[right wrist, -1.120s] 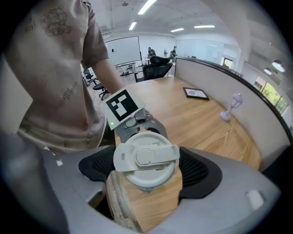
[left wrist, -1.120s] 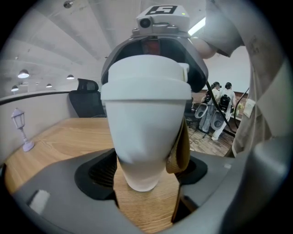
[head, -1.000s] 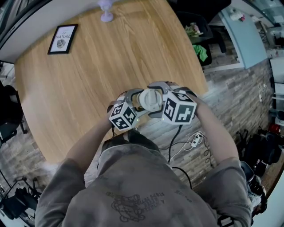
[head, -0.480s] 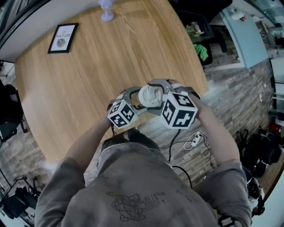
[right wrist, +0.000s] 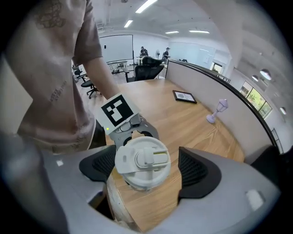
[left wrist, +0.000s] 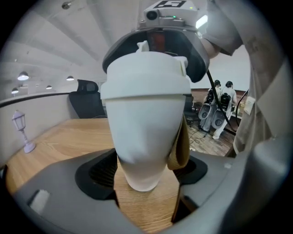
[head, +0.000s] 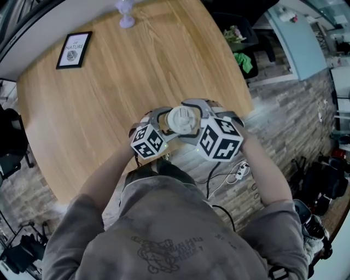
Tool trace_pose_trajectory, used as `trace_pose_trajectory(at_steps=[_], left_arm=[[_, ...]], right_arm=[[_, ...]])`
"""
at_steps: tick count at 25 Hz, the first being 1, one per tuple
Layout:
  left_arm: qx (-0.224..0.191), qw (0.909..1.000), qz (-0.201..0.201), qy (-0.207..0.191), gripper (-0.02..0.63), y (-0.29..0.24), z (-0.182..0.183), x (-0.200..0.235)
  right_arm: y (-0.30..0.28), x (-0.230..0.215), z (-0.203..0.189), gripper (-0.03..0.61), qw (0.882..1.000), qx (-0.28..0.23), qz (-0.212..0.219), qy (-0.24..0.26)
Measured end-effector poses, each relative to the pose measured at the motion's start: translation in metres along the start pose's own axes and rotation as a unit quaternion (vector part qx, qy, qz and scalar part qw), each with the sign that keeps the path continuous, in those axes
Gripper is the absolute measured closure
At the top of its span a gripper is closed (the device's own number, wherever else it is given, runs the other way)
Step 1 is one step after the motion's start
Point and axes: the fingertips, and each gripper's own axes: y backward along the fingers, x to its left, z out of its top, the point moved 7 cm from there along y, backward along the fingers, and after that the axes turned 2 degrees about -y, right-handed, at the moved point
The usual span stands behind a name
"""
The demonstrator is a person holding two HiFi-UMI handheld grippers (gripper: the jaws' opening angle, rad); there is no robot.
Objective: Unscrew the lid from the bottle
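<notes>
A white bottle (left wrist: 143, 137) with a white flip-top lid (head: 182, 118) stands upright near the front edge of the round wooden table (head: 109, 87). My left gripper (left wrist: 146, 170) is shut on the bottle's lower body, and a tan strap (left wrist: 181, 146) hangs beside the bottle. In the right gripper view the lid (right wrist: 143, 160) lies between the dark pads (right wrist: 198, 171) of my right gripper (right wrist: 147, 168), which comes from above. Its jaws are closing, with a gap still showing on the right side of the lid. Both marker cubes sit close together in the head view.
A framed picture (head: 73, 49) and a small lavender lamp figure (head: 126, 14) stand at the table's far side. The table edge runs just under the grippers, with a stone-pattern floor and cables (head: 239, 173) below. Chairs and equipment stand around the table.
The right gripper's cube has shifted slightly toward me and turned a little around the lid. The bottle and the left gripper stay where they were.
</notes>
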Motion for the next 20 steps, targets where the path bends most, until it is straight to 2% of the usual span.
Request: trace_pose_trajectory(at_steps=[4, 11, 15, 20], left_arm=[[0.004, 1.0000, 0.003, -0.005, 0.255, 0.000, -0.001, -0.003], [0.010, 0.9999, 0.004, -0.009, 0.255, -0.003, 0.002, -0.001], [0.010, 0.9999, 0.005, -0.008, 0.255, -0.003, 0.002, -0.001], [0.010, 0.9999, 0.005, -0.007, 0.255, -0.002, 0.000, -0.002]], right_arm=[[-0.011, 0.002, -0.008, 0.144, 1.000, 0.024, -0.002, 0.016], [-0.033, -0.001, -0.009, 0.140, 0.997, 0.066, 0.035, 0.022], [-0.032, -0.002, -0.006, 0.137, 0.995, 0.093, 0.031, 0.032], [-0.022, -0.001, -0.004, 0.138, 0.997, 0.077, 0.017, 0.008]])
